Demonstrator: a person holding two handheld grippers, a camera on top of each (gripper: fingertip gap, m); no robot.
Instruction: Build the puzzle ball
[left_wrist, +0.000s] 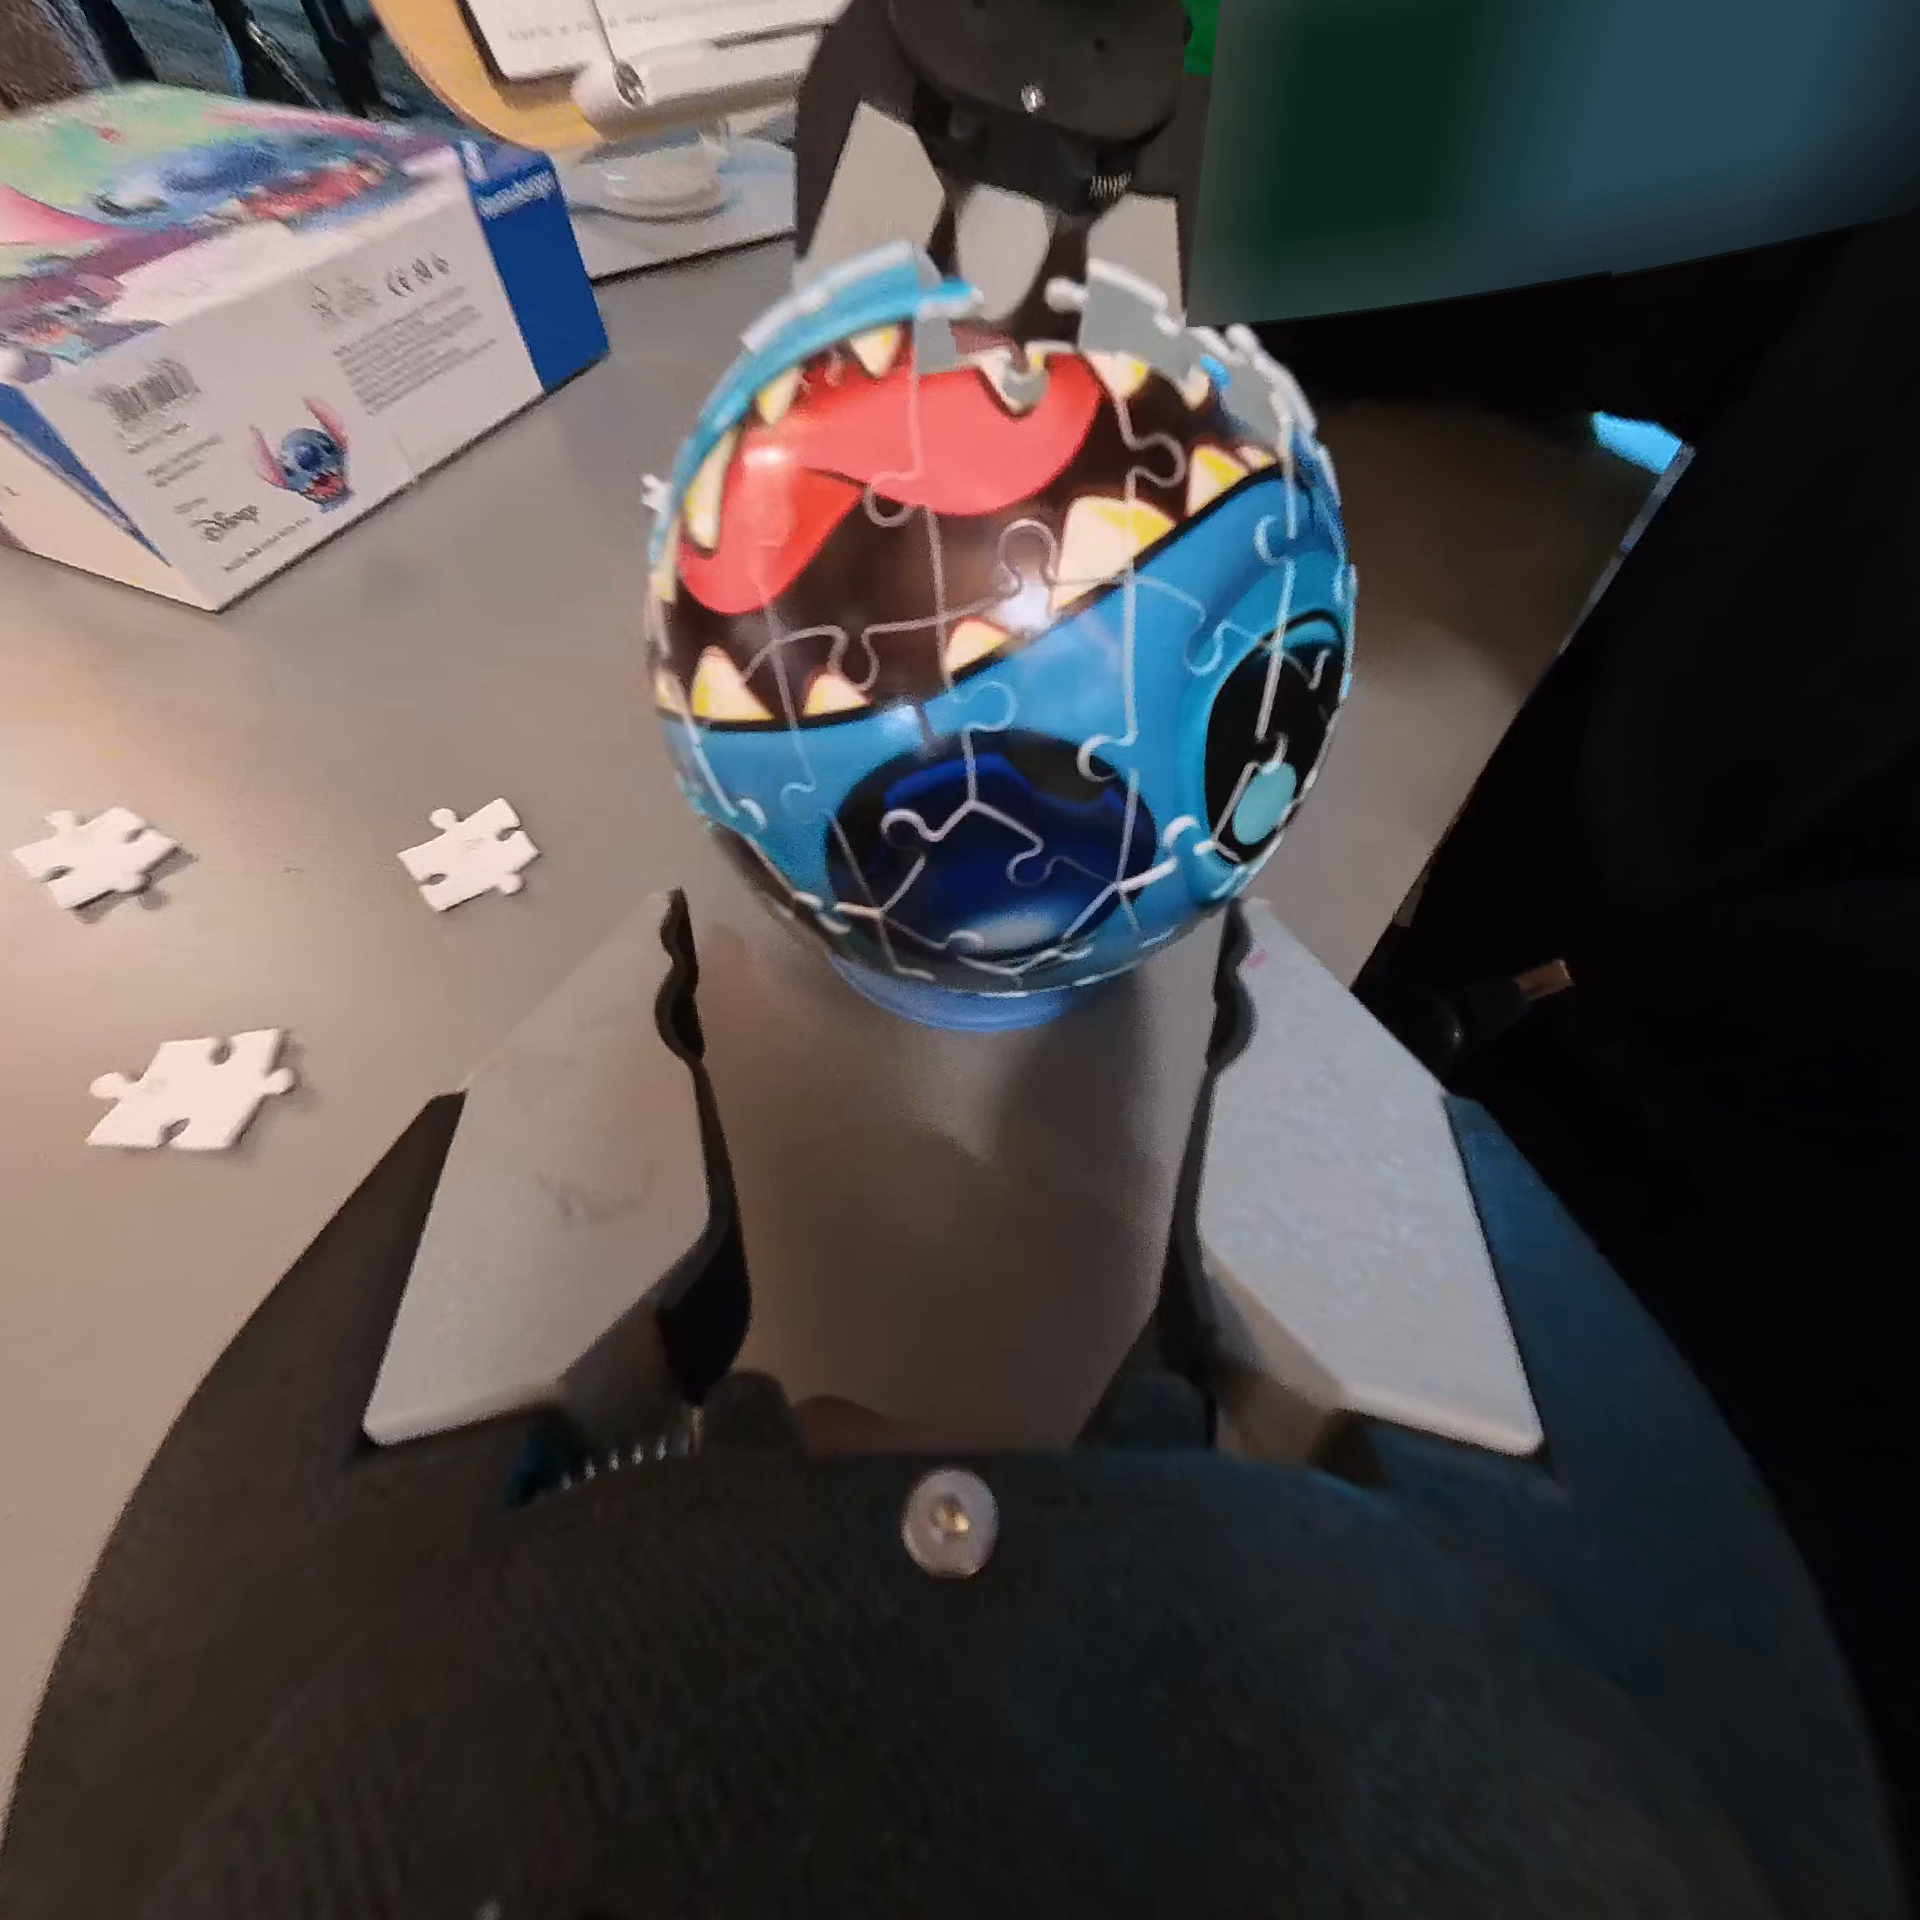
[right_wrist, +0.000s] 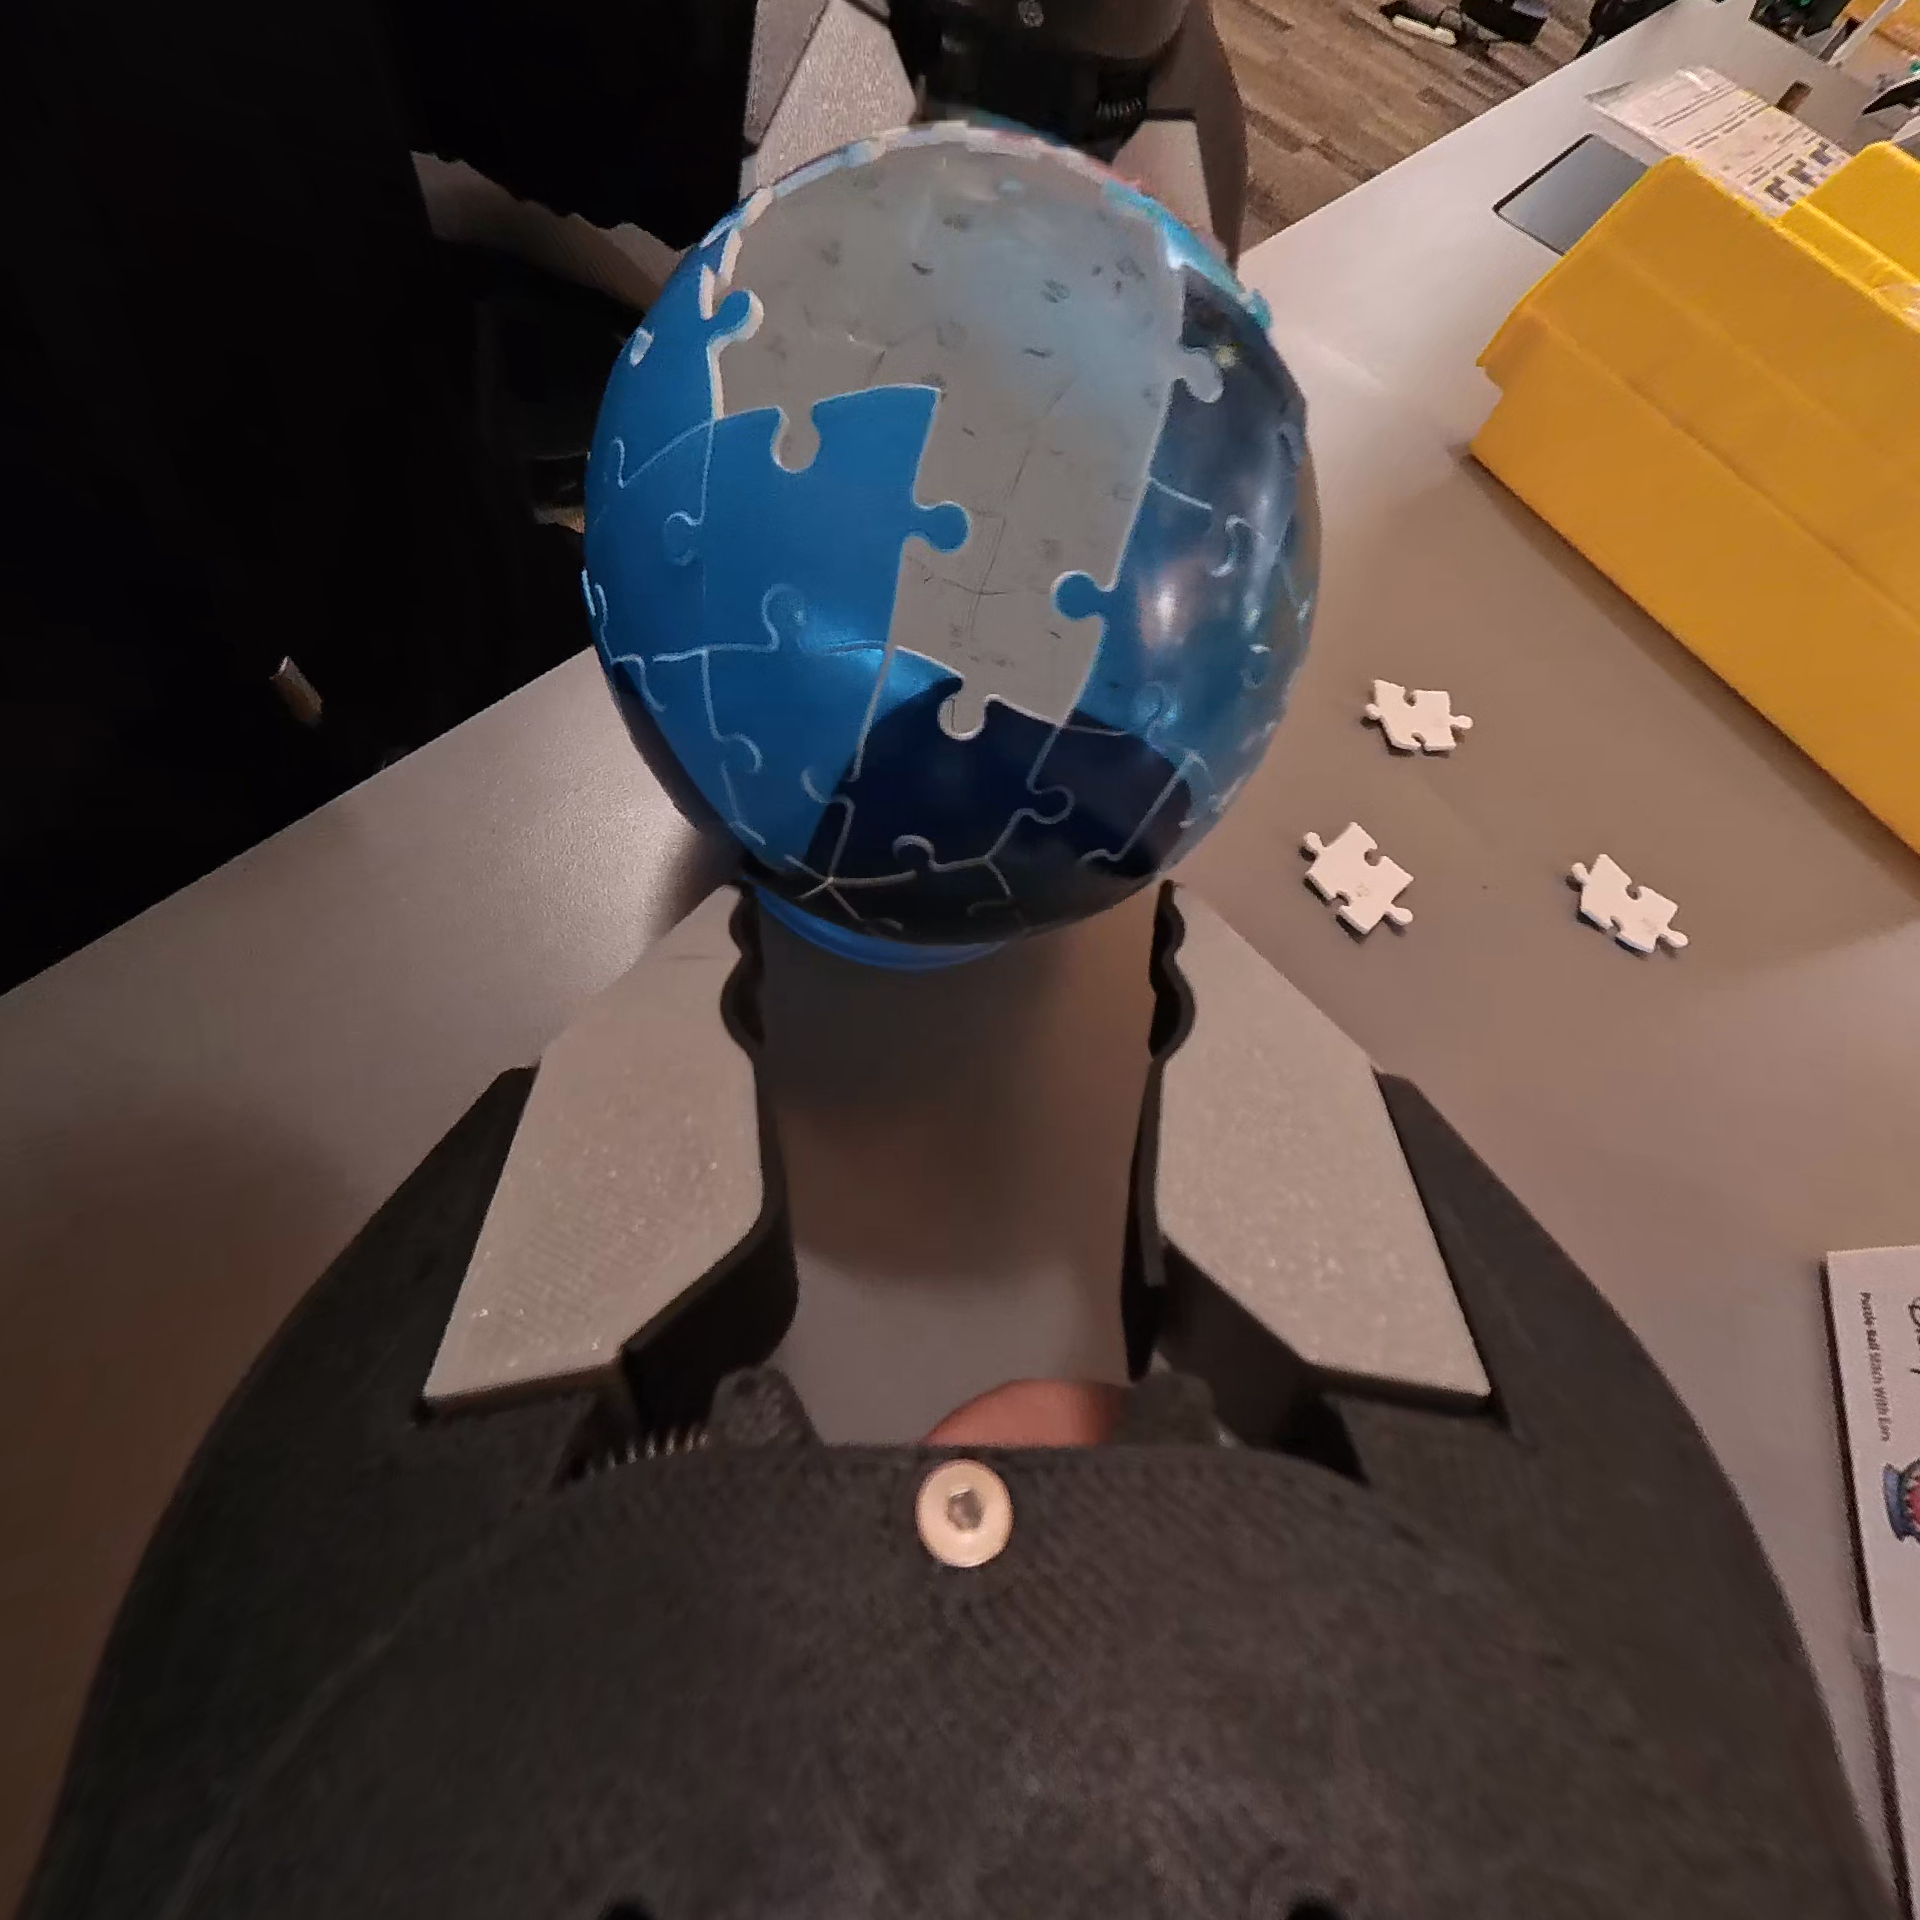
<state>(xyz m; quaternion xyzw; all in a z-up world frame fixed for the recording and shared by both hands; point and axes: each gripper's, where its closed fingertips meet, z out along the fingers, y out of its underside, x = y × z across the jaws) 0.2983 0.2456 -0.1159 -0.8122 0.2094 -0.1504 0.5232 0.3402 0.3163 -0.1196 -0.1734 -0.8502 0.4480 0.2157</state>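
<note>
A part-built blue puzzle ball stands on a blue ring stand on the grey table. Its front shows a red tongue and teeth; its back has an open gap showing the grey inner side. My left gripper is open and empty, just short of the ball's base. My right gripper is open and empty on the opposite side, also just short of the base, and shows behind the ball in the left wrist view. Three loose pieces lie white side up.
The puzzle box lies at the left of the ball. Yellow bins stand at the table's far side. The loose pieces also show in the right wrist view. A leaflet lies at the right edge. The table edge runs close behind the ball. One gripper's finger ends stand about 10 cm off the other's.
</note>
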